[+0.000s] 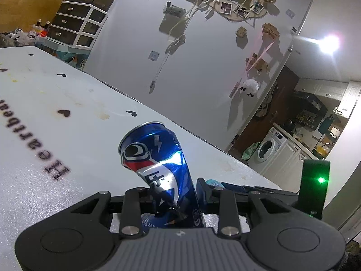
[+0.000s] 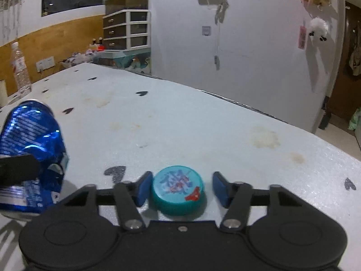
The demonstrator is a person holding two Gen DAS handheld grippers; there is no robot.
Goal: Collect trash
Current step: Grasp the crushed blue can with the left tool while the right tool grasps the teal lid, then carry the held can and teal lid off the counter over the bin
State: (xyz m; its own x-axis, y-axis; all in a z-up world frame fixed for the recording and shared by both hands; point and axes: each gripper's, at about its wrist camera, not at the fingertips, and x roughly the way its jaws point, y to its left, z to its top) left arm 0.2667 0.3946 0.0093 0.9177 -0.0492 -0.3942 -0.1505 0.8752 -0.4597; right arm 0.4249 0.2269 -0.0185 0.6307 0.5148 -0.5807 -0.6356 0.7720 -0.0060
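A crushed blue drink can (image 1: 153,155) stands tilted in my left gripper (image 1: 177,192), whose blue pads are shut on its dented lower half, just above the white table (image 1: 56,135). In the right wrist view the same can (image 2: 29,133) hangs at the far left with a black finger (image 2: 18,169) across it. A round teal bottle cap (image 2: 178,187) lies flat on the table (image 2: 180,117) between the blue pads of my right gripper (image 2: 181,186). The left pad sits close beside the cap and a gap shows at the right pad.
The tabletop is printed with small black hearts and has brown stains. A clear plastic bottle (image 2: 20,70) stands at its far left corner. A drawer unit (image 2: 126,29) sits behind the table, and the far edge runs along a white wall (image 2: 259,67).
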